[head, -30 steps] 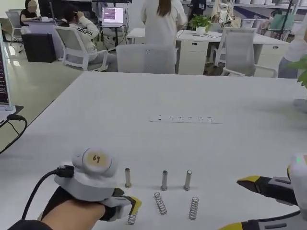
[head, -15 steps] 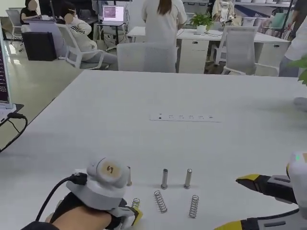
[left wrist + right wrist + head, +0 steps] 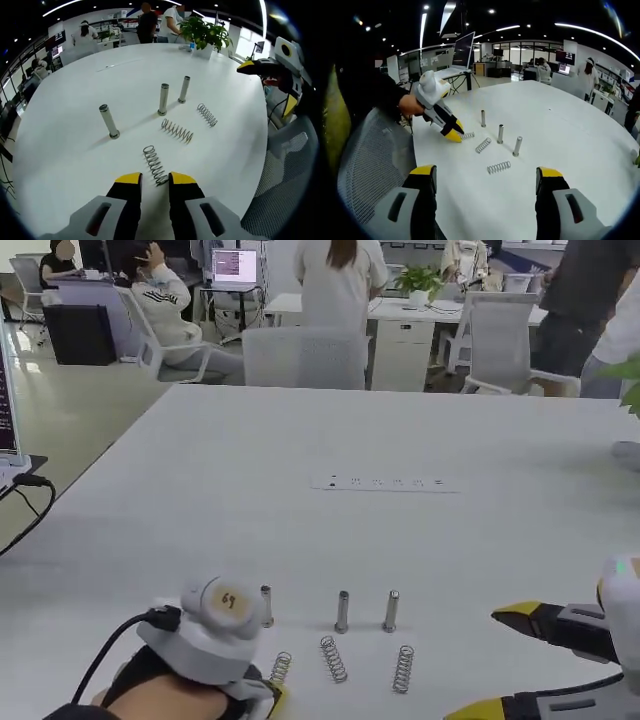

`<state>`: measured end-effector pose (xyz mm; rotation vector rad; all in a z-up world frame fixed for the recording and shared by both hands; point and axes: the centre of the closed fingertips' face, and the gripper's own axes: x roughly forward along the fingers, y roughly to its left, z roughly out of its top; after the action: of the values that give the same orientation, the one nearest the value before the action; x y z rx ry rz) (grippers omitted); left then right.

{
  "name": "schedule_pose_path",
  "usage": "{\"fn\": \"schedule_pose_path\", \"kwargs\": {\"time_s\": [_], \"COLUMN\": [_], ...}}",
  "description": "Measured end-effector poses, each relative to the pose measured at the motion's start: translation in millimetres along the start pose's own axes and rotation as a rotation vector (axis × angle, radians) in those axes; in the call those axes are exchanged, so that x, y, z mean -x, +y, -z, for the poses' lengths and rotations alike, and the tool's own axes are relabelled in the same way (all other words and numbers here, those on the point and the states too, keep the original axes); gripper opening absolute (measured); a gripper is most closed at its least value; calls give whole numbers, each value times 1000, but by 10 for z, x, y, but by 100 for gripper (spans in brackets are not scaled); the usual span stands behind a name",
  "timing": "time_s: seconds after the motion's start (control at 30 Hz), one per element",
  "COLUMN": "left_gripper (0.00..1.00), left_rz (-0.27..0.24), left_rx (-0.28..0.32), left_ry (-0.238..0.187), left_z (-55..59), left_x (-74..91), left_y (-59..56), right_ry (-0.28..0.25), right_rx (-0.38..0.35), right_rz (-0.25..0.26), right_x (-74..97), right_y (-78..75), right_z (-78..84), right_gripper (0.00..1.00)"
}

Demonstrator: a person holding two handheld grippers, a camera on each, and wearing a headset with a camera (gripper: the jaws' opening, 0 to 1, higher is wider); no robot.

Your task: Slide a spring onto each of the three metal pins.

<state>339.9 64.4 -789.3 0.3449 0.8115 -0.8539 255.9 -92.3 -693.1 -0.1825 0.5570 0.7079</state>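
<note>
Three upright metal pins [image 3: 266, 606] [image 3: 342, 611] [image 3: 391, 610] stand in a row on the white table [image 3: 400, 430], all bare. In front of them lie three loose springs [image 3: 281, 667] [image 3: 332, 658] [image 3: 403, 668]. My left gripper [image 3: 270, 695] sits low at the left spring. In the left gripper view its jaws [image 3: 155, 178] stand a narrow gap apart, with the near end of that spring [image 3: 155, 164] between the tips and the left pin [image 3: 107, 120] beyond. My right gripper [image 3: 500, 662] hovers wide open at the right, holding nothing [image 3: 485, 172].
A flush socket strip [image 3: 385, 485] sits mid-table beyond the pins. A black cable [image 3: 100, 660] trails from the left gripper. Chairs [image 3: 305, 360] and people stand behind the far edge, and a potted plant [image 3: 202, 32] stands on the table.
The left spring has shifted away from me toward the left pin. My left gripper followed it, then drew back slightly. The right gripper has stayed put.
</note>
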Motion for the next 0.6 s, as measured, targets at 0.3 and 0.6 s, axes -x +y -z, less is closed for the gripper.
{"fn": "schedule_pose_path", "kwargs": {"time_s": [0.3,0.6], "left_gripper": [12,8], "left_rz": [-3,10], "left_rx": [-10,-32], "left_ry": [-4,-26], "left_z": [28,12], "left_x": [31,13], "left_y": [66,48], "right_ry": [8,13], "right_rx": [2,5], "right_rz": [-3,-4], "right_x": [-13,-12], "right_y": [3,-4], "right_z": [14,7], "right_gripper": [80,80]}}
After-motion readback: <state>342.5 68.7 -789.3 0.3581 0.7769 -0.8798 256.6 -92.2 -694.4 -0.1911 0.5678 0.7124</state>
